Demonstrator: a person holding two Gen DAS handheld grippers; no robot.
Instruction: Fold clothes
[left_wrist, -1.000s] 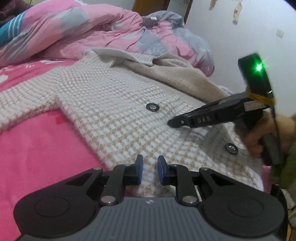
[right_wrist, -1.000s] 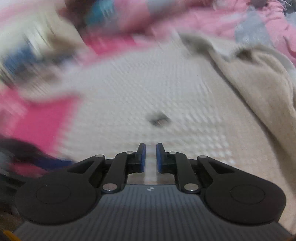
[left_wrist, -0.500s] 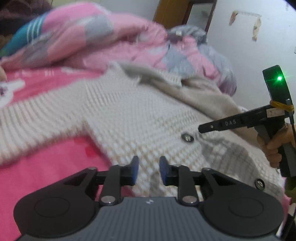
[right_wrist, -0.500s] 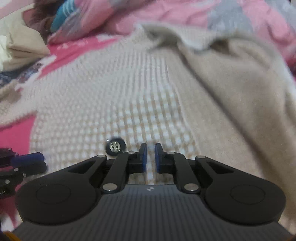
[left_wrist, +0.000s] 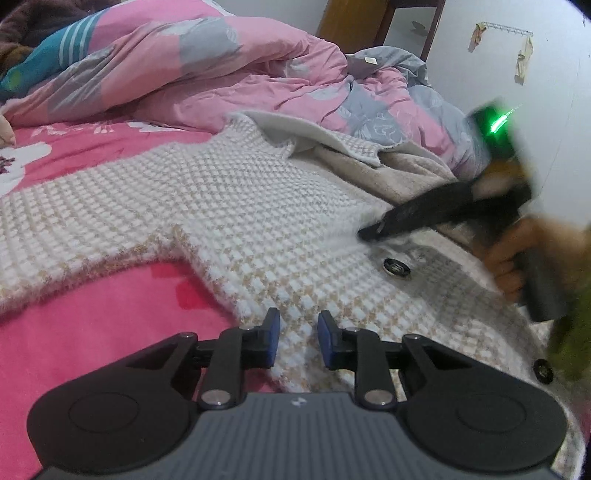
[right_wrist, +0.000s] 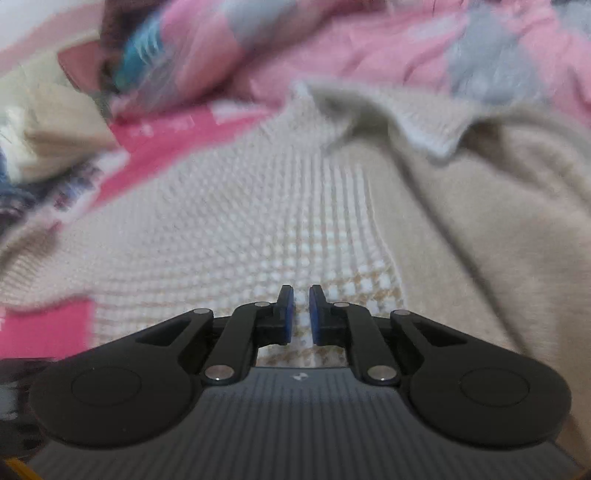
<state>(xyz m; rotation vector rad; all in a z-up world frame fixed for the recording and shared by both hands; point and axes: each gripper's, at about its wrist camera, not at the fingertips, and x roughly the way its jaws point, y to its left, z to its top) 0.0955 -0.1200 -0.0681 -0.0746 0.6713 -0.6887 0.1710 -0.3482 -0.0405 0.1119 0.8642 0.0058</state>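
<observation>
while cardigan (left_wrist: 258, 229) lies spread flat on pink bedsheet (left_wrist: 92, 332): positioning step. left gripper (left_wrist: 297, 338) closing, nothing pinched; right gripper (right_wrist: 301, 314) pressed together, empty. next: pinch front edge, probably.

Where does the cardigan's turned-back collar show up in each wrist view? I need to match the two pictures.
Left wrist view: the collar sits upper centre-right, below the pink quilt.
Right wrist view: the collar lies upper right of centre, blurred.
Shared landmark: the checked knit front of the cardigan, running from each gripper's fingertips up to the collar.
</observation>
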